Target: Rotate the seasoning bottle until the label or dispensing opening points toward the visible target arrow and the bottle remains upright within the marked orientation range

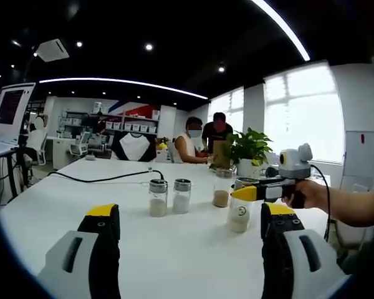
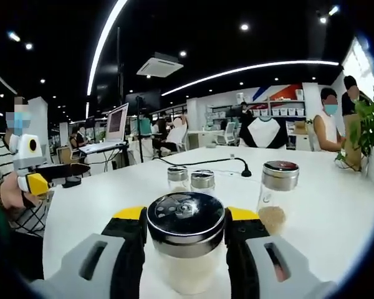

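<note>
White tabletop point(image 1: 193, 249) carries four glass seasoning bottles. In the left gripper view, the left gripper point(image 1: 190, 227) hangs over bare table with its yellow-tipped jaws spread wide and nothing between them. Ahead of it stand two shakers with perforated metal caps side by side, the left shaker point(image 1: 158, 197) holding beige granules and the right shaker point(image 1: 181, 195) a paler fill. A third jar point(image 1: 221, 192) with brownish contents stands farther to the right. Nearest that side is the seasoning bottle point(image 1: 240, 215), upright, with the right gripper point(image 1: 245, 194) reaching in from the right, held by a person's hand point(image 1: 310, 194), its yellow tips at the bottle's cap. In the right gripper view, that bottle point(image 2: 186, 240) sits upright between the right gripper's jaws point(image 2: 186, 218), which press against its two sides just below the domed, perforated metal lid. Beyond it are the two shakers and the taller jar point(image 2: 275, 193). A black cable point(image 1: 106, 179) trails across the table, and a potted plant point(image 1: 249, 149) stands near seated people at the far edge.
</note>
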`<state>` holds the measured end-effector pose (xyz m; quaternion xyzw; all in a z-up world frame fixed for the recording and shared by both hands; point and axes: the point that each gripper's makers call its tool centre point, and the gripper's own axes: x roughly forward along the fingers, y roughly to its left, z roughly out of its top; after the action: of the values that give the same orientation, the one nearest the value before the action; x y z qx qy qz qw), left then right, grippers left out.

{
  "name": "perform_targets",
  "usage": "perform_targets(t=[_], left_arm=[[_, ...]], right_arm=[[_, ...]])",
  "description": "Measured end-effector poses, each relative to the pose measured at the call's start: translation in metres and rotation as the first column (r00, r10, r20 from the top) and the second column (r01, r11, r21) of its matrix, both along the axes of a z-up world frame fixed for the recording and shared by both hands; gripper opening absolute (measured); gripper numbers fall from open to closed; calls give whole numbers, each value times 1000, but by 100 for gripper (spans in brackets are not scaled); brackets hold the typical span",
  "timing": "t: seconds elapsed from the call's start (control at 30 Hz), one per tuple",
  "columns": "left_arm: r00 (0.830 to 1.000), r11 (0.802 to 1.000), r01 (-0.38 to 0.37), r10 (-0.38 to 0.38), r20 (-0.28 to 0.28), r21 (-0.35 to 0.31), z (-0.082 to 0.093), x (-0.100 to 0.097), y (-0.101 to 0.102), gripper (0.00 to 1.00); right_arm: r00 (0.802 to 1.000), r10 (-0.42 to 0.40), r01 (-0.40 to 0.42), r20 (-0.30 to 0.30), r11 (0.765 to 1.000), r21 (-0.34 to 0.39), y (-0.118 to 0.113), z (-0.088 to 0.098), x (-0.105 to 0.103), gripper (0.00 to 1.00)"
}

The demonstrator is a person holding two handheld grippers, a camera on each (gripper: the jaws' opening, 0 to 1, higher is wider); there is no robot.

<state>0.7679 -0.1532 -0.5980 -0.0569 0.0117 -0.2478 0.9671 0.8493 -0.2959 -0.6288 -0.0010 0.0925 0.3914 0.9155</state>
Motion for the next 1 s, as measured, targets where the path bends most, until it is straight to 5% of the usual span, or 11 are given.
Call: perform_targets(t=[0.43, 1.0], left_arm=[[1000, 1000, 7, -7, -7, 5, -3, 0, -1, 99], [1000, 1000, 12, -12, -16, -8, -6, -2, -4, 99]], right_arm=[[991, -131, 131, 5, 991, 37, -7, 14, -2, 64], [924, -383, 382, 19, 924, 26, -17, 15, 1, 66]])
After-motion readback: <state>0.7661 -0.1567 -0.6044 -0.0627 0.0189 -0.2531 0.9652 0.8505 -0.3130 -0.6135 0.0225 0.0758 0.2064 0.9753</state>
